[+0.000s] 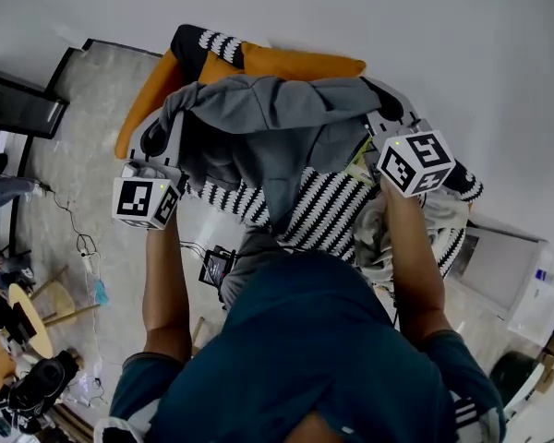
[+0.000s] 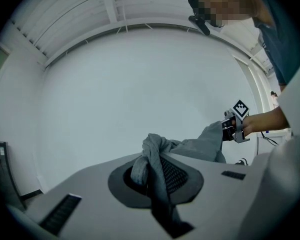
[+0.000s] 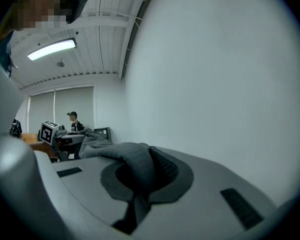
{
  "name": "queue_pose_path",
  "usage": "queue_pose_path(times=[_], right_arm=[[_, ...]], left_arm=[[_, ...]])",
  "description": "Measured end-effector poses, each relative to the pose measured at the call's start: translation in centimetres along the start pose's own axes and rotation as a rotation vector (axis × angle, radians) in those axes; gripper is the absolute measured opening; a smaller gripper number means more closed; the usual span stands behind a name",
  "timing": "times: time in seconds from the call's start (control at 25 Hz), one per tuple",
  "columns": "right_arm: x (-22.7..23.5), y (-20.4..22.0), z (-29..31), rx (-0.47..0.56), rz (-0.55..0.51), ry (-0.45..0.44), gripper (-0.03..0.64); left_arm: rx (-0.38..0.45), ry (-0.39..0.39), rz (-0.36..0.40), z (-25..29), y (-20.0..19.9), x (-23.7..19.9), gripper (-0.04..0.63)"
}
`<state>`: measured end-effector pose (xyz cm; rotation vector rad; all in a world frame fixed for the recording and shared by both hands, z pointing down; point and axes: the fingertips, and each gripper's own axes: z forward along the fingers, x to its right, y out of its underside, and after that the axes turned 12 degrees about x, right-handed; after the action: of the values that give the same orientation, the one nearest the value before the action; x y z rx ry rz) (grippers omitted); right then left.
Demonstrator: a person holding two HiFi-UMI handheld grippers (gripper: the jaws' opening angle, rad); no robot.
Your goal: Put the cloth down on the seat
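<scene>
1. Two grippers are clamping one grey cloth [image 1: 268, 127] between them. The left gripper [image 1: 155, 160] is pinching one edge at centre left of the head view, and the right gripper [image 1: 386, 123] is pinching the other at centre right.
2. Both pairs of jaws are standing closed on fabric. In the left gripper view the cloth [image 2: 155, 159] is bunching up out of the shut jaws and running across to the right gripper [image 2: 235, 126] at the right of the frame.
3. In the right gripper view a dark fold of the cloth [image 3: 132, 164] is filling the closed jaws, and the left gripper [image 3: 52, 131] is showing at far left.
4. In the middle of the head view the cloth is spreading wide over the seat [image 1: 328, 215], which is wearing a black-and-white striped cover. An orange cushion [image 1: 300, 63] is lying along the seat's upper edge.
5. A fold is hanging down the centre; whether it is touching the seat cannot be made out.
</scene>
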<state>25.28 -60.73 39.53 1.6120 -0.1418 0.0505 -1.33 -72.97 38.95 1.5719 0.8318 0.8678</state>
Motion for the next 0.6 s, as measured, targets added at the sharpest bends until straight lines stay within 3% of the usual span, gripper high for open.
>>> queue_pose_path(times=[0.6], right_arm=[[7.8,5.3,7.4,0.009,-0.067,0.102,0.017]], left_arm=[[-0.082,0.095,0.035,10.0,9.9,-4.2,0.028]])
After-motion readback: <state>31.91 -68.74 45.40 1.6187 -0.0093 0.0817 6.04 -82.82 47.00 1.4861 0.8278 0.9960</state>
